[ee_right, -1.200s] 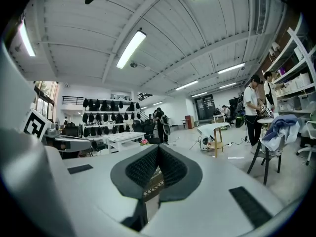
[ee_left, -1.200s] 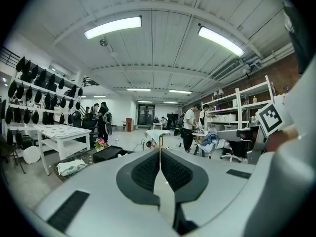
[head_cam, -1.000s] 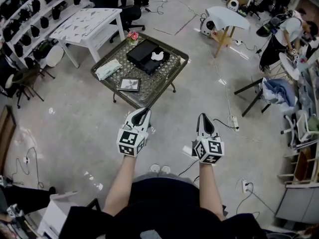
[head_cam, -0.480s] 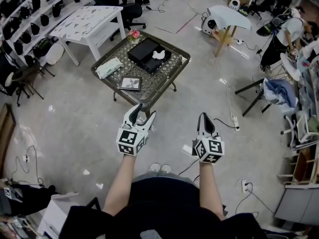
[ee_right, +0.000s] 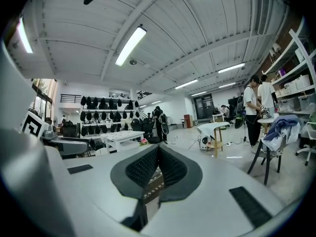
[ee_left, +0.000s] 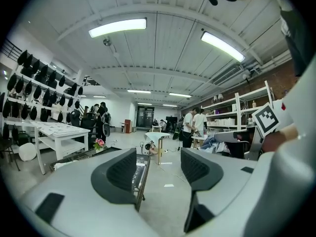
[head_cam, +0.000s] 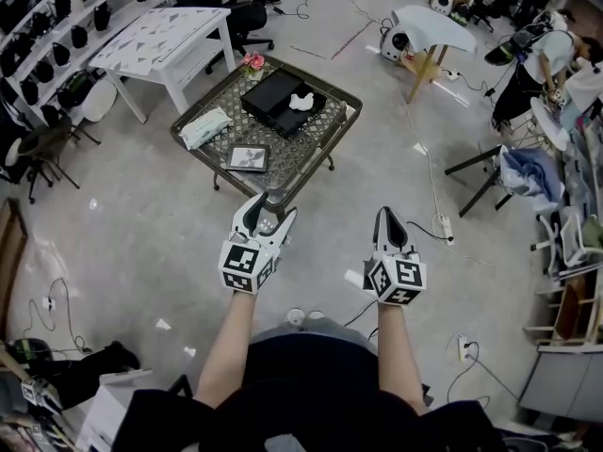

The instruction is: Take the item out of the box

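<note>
Black box (head_cam: 281, 100) sits on the far half of a low dark-framed table (head_cam: 318, 153), well ahead of both grippers. A small white item (head_cam: 301, 102) shows at the box's right part; whether it lies in the box or on top, cannot tell. On the same table are pink flowers (head_cam: 252, 63) at the far corner, a pale packet (head_cam: 205, 128) at the left and a framed picture (head_cam: 247, 158) toward the front. Left gripper (head_cam: 271, 207) is held near the table's front corner, its jaws spread wide, having just been opening, nothing between them. Right gripper (head_cam: 387, 217) is alongside over bare floor, jaws pressed together, empty. Neither touches table or box.
</note>
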Action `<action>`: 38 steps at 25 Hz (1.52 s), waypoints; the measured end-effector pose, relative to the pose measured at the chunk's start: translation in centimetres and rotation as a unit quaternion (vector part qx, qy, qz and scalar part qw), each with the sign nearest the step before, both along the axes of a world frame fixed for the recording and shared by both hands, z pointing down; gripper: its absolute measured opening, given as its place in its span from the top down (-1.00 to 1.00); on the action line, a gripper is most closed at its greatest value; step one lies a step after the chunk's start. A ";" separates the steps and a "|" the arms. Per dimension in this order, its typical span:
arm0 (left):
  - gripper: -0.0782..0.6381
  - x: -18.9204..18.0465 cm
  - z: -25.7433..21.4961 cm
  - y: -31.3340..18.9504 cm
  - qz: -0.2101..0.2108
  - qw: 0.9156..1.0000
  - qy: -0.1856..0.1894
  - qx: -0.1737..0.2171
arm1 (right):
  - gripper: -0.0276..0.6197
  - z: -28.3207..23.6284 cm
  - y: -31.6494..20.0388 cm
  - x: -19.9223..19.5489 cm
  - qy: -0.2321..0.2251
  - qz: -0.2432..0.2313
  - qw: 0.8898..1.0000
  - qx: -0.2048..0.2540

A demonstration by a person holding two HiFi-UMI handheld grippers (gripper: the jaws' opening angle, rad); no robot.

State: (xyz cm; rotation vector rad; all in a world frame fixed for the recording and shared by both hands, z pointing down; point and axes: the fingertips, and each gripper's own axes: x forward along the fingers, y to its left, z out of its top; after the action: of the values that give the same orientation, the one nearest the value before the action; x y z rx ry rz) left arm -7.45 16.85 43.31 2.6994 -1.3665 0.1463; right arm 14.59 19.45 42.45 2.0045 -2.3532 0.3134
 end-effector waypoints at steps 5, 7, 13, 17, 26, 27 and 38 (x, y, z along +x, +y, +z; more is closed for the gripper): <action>0.01 -0.5 0.8 -1.5 0.011 1.000 0.002 0.002 | 0.91 0.1 -1.0 -1.1 0.000 0.002 1.000 0.009; 0.01 -0.5 1.3 -2.0 0.017 1.000 -0.001 -0.004 | 0.91 0.0 -1.5 -1.0 0.002 0.006 1.000 0.010; 0.01 -0.1 1.8 -4.7 0.016 1.000 0.002 -0.009 | 0.91 0.1 -4.4 0.0 0.000 0.011 1.000 0.007; 0.01 0.7 2.4 -7.5 0.012 1.000 0.003 -0.010 | 0.91 0.6 -7.4 0.6 0.001 0.003 1.000 0.008; 0.01 1.7 3.9 -19.4 -0.042 0.999 -0.001 -0.013 | 0.91 2.3 -21.7 1.6 0.009 -0.059 0.998 0.012; 0.01 1.8 4.1 -21.3 -0.055 0.998 0.000 -0.016 | 0.91 2.3 -24.2 1.7 0.013 -0.072 0.997 0.012; 0.01 5.5 5.2 -40.6 -0.150 0.988 0.014 -0.044 | 0.91 2.8 -49.0 2.1 0.022 -0.212 0.977 -0.021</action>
State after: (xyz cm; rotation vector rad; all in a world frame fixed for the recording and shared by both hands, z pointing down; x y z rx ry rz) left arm -1.95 -23.76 48.56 2.3801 -1.6936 0.1368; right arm 16.65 -29.58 45.28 1.4212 -2.6324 0.2911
